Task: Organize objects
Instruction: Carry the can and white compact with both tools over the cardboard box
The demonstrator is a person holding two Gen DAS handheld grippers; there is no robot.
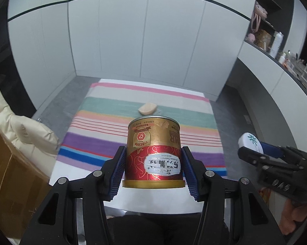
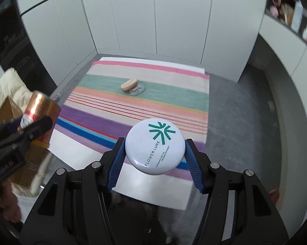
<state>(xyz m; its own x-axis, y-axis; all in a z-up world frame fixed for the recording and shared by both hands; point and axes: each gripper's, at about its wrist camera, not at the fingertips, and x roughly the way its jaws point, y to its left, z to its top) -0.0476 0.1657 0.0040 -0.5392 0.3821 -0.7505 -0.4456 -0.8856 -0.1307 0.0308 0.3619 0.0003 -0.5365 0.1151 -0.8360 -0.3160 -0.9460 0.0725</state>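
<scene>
My left gripper point(image 1: 153, 164) pinches the gold-and-red can point(image 1: 153, 151) above the striped cloth point(image 1: 112, 126); my right gripper point(image 2: 155, 155) clamps the white compact point(image 2: 154, 146) by its rim. I worry the smooth round compact could squirt from the pads. The puff point(image 2: 129, 86) and clear tray point(image 2: 137, 90) beyond are hard to identify; the box point(image 1: 8, 173) at left is cut off.

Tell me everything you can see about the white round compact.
The white round compact is a flat, glossy disc, plastic by its look, printed with a teal star-like logo and "FLOWER LURE" lettering. Its lid looks closed. The right gripper is shut on it, blue ribbed pads pressing opposite edges, holding it tilted in the air above the striped cloth. Nothing else touches it.
</scene>
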